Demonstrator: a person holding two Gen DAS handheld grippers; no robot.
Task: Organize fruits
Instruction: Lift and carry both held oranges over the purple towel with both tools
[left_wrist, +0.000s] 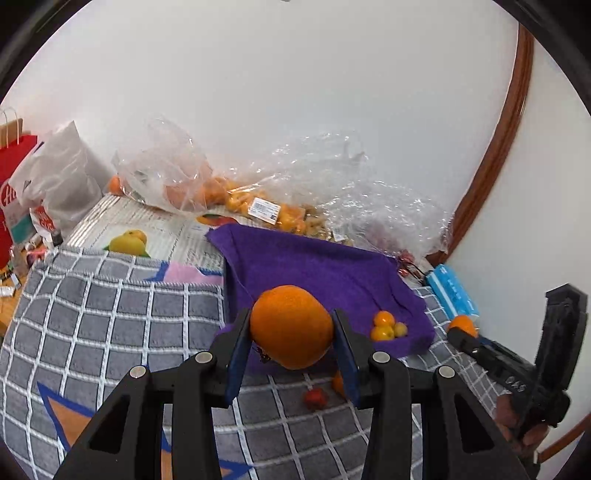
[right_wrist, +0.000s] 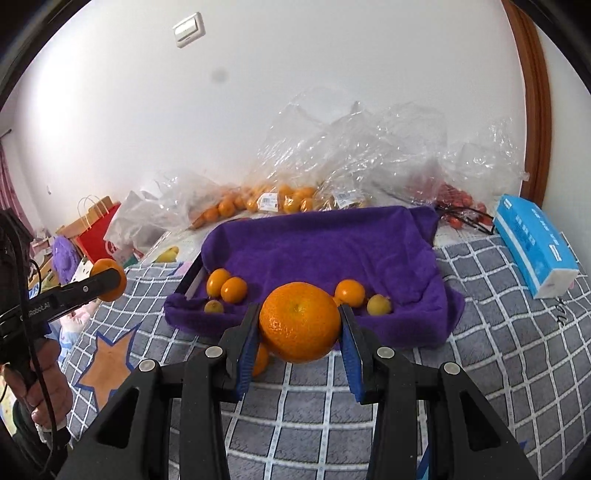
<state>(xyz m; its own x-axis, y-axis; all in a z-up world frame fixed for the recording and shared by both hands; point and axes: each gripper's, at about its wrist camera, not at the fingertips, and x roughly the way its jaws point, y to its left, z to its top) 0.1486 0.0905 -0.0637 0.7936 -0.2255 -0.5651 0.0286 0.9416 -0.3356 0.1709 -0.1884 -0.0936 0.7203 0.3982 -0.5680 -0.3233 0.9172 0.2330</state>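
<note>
**Two oranges held clear above the lined tray**

The left gripper (left_wrist: 291, 328) is clamped on an orange (left_wrist: 291, 326), both blue pads pressed against its flanks. The fruit is slightly oval, with its long axis slanted from upper left to lower right across the jaws. The right gripper (right_wrist: 300, 325) is likewise closed on a second orange (right_wrist: 300, 321), which is nearly round; its stem dimple is turned up towards the camera. Both grippers are pitched downward over the near edge of the tray and are carried clear of the surface.

From the left view, the right gripper is seen at the far right edge, gripped by a hand (left_wrist: 517, 421) low on its handle. From the right view, the left gripper is seen at the left edge, with a hand (right_wrist: 44, 391) wrapped round its grip and a cable.

Just beyond the fingers, a tray lined with a purple towel (right_wrist: 332, 243) is set on a grey checked blanket (right_wrist: 498, 332). Small kumquats (right_wrist: 227, 286) are gathered along its near side; the middle and back of the towel are left bare. A small red fruit (left_wrist: 315, 398) lies on the blanket before the tray. Behind the tray, the way is closed by clear plastic bags of fruit (right_wrist: 280, 192) against the wall. A blue tissue pack (right_wrist: 532, 243) bounds the right side.
</note>
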